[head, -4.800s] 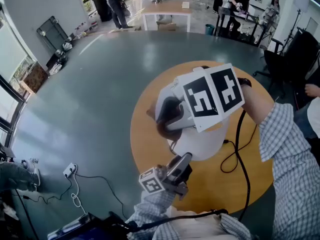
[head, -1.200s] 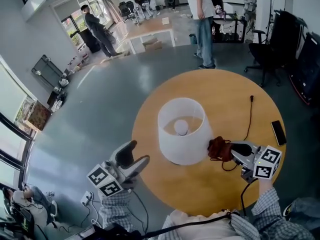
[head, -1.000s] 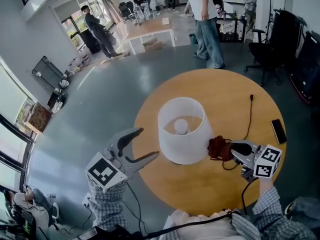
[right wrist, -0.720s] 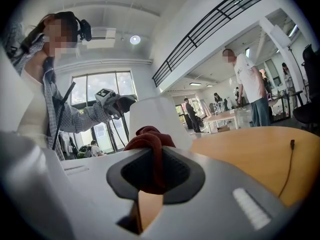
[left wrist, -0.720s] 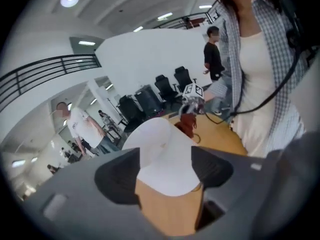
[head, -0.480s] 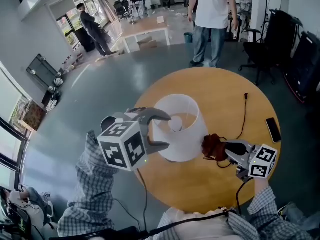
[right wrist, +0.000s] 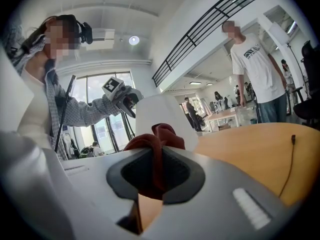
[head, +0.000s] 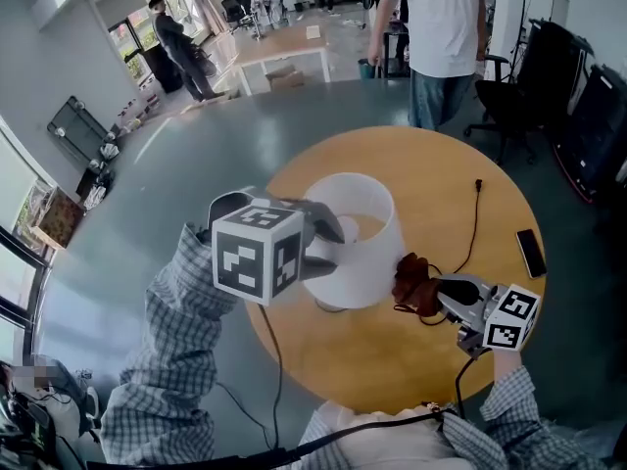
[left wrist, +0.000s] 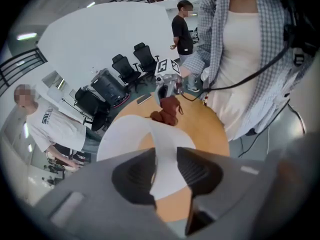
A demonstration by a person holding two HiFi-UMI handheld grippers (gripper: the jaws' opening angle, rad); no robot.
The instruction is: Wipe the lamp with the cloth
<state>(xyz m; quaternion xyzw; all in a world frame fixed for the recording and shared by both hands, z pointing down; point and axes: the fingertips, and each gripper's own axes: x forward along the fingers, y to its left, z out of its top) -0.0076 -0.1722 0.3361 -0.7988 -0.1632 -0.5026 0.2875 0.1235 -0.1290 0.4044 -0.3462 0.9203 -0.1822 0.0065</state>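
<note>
A lamp with a white shade (head: 364, 225) stands mid-table on the round wooden table (head: 392, 365). My left gripper (head: 335, 250) points down over the shade's left rim. One finger is inside the shade (left wrist: 127, 134) and one outside. Its jaws have just been closing, and a gap still shows around the thin wall, so the left gripper (left wrist: 166, 151) counts as open. To the shade's right, my right gripper (head: 438, 292) is shut on a dark red cloth (head: 411, 280). The bunched cloth (right wrist: 161, 133) sits close beside the shade (right wrist: 162, 111).
A black phone (head: 530, 253) lies at the table's right edge. The lamp's black cable (head: 470, 231) runs across the far right of the top. A person in a white T-shirt (head: 441, 27) stands just beyond the table, with a black office chair (head: 509, 106) nearby.
My left gripper came up from the table's lower left edge, rolled over, moved onto the shade's rim and narrowed its jaws. The right gripper stayed put with the cloth. The person in white walked closer.
</note>
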